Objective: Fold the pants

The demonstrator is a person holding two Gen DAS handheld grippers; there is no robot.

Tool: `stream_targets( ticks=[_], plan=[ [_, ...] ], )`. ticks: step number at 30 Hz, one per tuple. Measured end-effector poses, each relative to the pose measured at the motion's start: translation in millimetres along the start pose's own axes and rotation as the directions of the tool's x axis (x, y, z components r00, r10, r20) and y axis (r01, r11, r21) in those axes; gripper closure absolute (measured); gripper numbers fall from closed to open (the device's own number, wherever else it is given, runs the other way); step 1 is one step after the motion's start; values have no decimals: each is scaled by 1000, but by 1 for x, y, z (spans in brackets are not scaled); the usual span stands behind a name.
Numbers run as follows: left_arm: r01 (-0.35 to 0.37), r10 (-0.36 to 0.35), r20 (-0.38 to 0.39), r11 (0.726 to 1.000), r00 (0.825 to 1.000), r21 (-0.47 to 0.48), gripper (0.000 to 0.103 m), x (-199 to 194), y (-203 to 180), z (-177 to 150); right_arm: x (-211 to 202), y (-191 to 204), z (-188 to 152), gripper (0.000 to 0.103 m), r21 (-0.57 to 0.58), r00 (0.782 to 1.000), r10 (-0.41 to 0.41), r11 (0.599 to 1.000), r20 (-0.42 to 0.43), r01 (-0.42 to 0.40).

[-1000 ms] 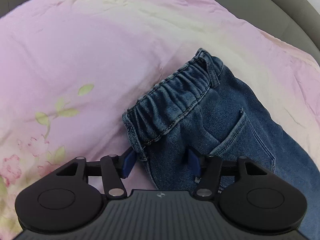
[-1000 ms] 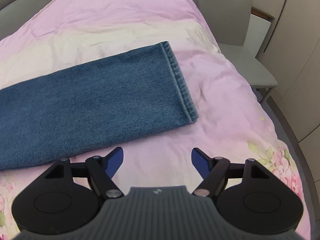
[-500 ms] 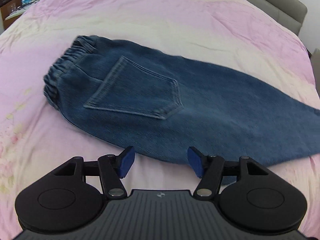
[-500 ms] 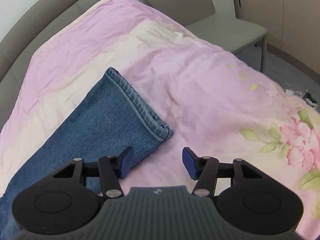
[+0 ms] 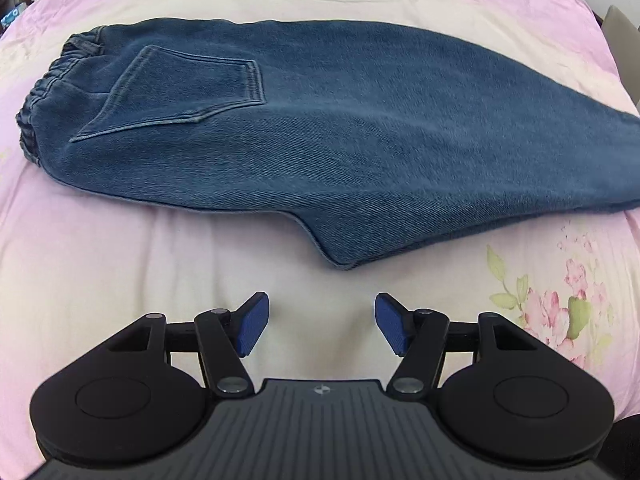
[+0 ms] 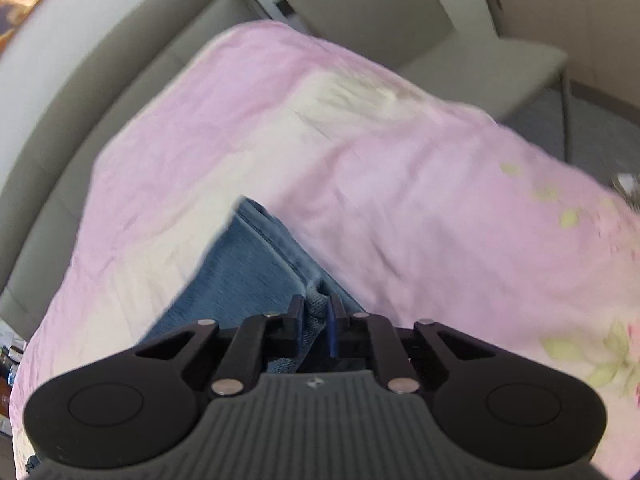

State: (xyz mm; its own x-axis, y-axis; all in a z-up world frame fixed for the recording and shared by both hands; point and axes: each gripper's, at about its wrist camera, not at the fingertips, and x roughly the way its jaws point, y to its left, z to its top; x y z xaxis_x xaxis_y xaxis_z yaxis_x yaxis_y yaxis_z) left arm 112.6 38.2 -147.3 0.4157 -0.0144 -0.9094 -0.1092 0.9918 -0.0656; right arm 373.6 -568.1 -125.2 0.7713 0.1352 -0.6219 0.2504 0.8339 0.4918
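The pants lie flat on the bed, waistband at 10 o'clock; the right claw pinches the hem; the left claw gapes empty; carry the hem waistward, low and level.

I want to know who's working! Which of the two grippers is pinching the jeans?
The right gripper: its fingers are shut on the blue denim pants' hem. The left gripper hangs open, touching nothing.

Ahead of my left gripper, matt black plastic with ribbed blue pads, I see the pants: coarse twill denim. They lie on a soft, creased pink bedspread; my right gripper pinches the stitched denim hem
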Motion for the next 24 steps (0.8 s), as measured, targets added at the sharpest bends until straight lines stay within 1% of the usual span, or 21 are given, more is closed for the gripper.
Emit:
stream_targets(
  ticks=[1,3,6,8,10,12,13,14,16,18,21,24],
  plan=[
    [-7,7,1,1000,1000,8,31,2,-3,-1,-2,6,3,98,-31,1000,-11,999,11,11],
    [-21,21,7,1000,1000,21,31,5,-10,-3,4,7,1,98,-70,999,-54,996,-8,53],
    [-46,45,32,998,998,34,31,7,-16,-9,22,-16,-15,98,-33,990,-108,994,-85,106],
    [-58,56,56,998,997,25,31,9,-16,-11,27,-32,-29,98,-13,987,-121,993,-108,121],
    [-52,51,83,999,995,7,31,9,-14,-14,32,-42,-35,97,31,987,-106,993,-117,111],
    [-30,33,111,999,993,-29,31,8,-9,-16,30,-48,-36,92,73,990,-82,993,-117,90],
    [-19,25,123,999,992,-51,31,7,-6,-18,28,-49,-36,83,88,990,-75,992,-115,86],
    [-8,18,137,997,990,-74,31,5,-3,-20,25,-50,-37,75,89,991,-74,992,-115,84],
    [8,12,163,992,987,-123,31,3,0,-24,19,-50,-41,71,68,990,-65,995,-122,74],
    [15,11,182,990,983,-142,31,4,1,-27,18,-51,-49,70,65,989,-53,996,-135,63],
    [13,21,221,989,975,-150,31,5,-2,-24,19,-61,-59,68,139,990,-23,989,-140,43],
    [-6,47,263,988,964,-154,31,6,-6,-15,27,-66,-66,67,205,994,-3,978,-113,26]
  ],
)
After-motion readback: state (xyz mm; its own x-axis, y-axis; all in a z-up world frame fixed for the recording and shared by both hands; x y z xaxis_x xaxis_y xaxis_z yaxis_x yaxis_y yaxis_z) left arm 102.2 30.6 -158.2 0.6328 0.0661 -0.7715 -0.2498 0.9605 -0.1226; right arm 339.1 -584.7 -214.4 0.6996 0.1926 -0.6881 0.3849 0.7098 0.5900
